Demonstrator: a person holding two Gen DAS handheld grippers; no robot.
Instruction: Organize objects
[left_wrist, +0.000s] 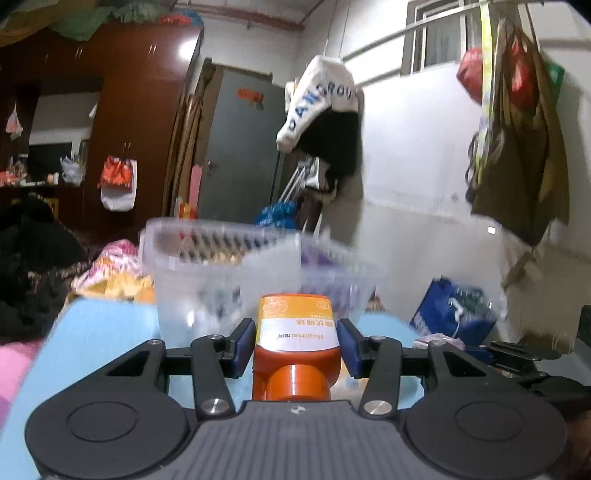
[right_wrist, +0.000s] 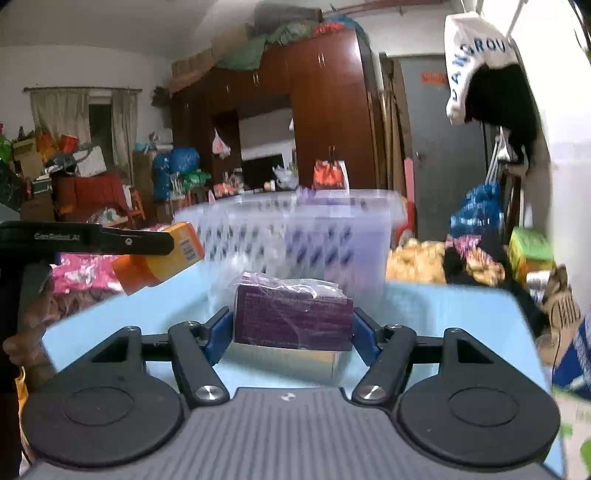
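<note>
Left claw (left_wrist: 295, 345) is squeezed onto an orange bottle (left_wrist: 297, 343), blue pads touching both sides. Bottle is smooth plastic w/ a round cap end toward the camera. Its label is yellow and white, upside down; it reads "HuaiHai" plus Chinese words too small to read. In the right wrist view the same bottle (right_wrist: 162, 258) hangs tilted in the air at left, w/ a barcode on its side, held by the left claw (right_wrist: 168, 242); black arm there has pale writing, too blurry to read.

Right claw (right_wrist: 291, 325) is clamped on a purple box (right_wrist: 295, 319), pads on both short ends. Box is a flat rectangle in crinkly clear wrap w/ tiny white print, can't read it. It sits low over the blue bench (right_wrist: 461, 317).

Just behind both things stands a clear plastic basket (right_wrist: 295, 236) w/ rows of holes in its walls, blurry in both views (left_wrist: 225, 273). It sits on the blue bench (left_wrist: 99, 325).

On the wall hangs a white cloth (left_wrist: 317, 99) w/ blue letters, part reads "DANGROU".
</note>
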